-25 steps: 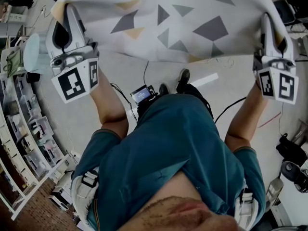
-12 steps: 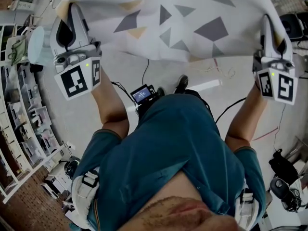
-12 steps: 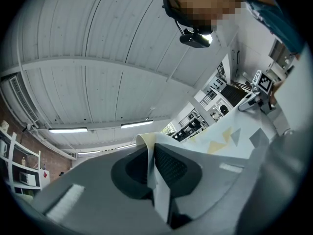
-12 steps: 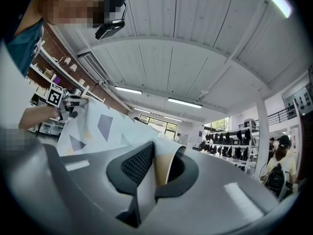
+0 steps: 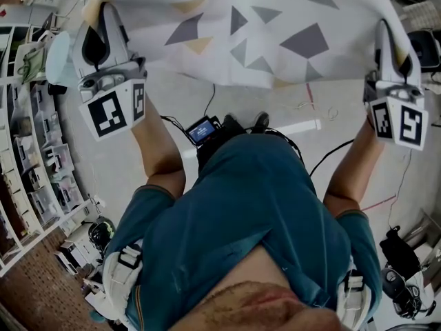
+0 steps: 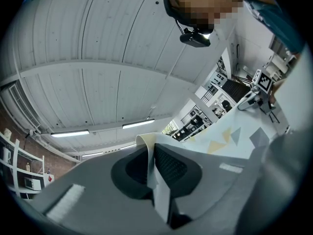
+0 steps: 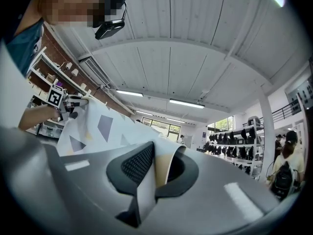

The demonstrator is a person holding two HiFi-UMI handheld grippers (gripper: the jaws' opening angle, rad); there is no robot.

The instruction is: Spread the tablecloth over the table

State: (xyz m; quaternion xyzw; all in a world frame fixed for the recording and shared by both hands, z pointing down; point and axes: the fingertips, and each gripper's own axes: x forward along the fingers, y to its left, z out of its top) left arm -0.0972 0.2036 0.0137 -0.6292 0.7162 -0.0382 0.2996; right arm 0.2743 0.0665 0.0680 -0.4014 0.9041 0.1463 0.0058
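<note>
Head view looks steeply down; both hand-carried cameras tilt upward, sharing the tablecloth point(image 5: 262, 33).

Left arm point(image 5: 157, 154) and right arm point(image 5: 353, 167) reach forward, spread wide. The left gripper point(image 5: 103, 12) is out front, jaws pinched tight on the cloth point(image 5: 227, 54) edge. The right gripper point(image 5: 387, 33) sits about level with it, jaws clamped on the opposite corner.

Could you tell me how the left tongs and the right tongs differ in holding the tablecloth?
The left tongs pinch the tablecloth at its left corner; the right tongs at its right corner. At the left tongs the edge stands up as a thin strip; at the right tongs it curls over in a wider loop. Both are shut on the tablecloth, stretched between them.
</note>
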